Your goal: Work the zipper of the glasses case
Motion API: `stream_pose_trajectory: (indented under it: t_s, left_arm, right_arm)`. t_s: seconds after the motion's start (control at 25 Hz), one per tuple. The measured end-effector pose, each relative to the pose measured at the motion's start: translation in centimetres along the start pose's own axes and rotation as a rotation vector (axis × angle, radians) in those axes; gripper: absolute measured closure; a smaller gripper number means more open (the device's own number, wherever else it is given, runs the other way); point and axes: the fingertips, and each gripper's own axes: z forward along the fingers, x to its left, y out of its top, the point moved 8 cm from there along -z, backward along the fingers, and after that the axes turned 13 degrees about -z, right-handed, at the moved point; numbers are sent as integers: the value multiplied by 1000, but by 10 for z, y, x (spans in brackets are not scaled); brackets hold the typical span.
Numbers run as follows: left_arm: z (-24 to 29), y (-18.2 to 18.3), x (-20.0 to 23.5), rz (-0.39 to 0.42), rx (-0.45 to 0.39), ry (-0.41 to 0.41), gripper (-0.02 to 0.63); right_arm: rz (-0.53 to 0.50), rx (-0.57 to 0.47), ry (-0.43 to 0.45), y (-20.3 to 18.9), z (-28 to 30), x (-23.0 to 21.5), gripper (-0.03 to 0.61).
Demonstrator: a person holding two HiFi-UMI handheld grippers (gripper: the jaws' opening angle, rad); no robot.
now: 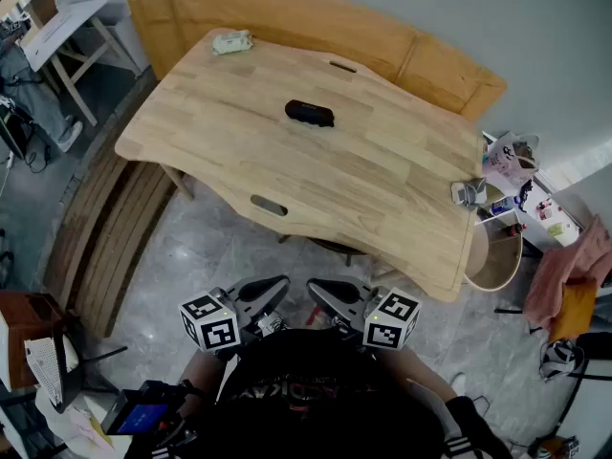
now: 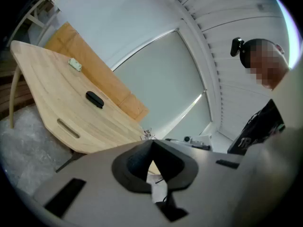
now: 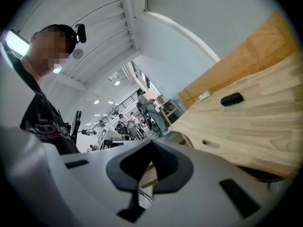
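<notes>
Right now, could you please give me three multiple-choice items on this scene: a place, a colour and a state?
1. Where is the glasses case? A. middle of the table B. the floor C. a chair
2. Its colour? A. red B. black C. white
3. How are the left tongs and right tongs? A. shut, empty B. wide open C. gripping the case
1 A: it lies on the wood, far from both tongs. 2 B: dark against pale wood. 3 A: pads meet with nothing between.
</notes>
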Motion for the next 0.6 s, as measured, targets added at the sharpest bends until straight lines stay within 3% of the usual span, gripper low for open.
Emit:
stream_pose_trajectory:
  t_s: [0.6]
  left_arm:
    - [0, 1, 0, 2, -7, -1, 603]
  right_arm:
    - [-11, 6, 11, 3, 2, 0, 565]
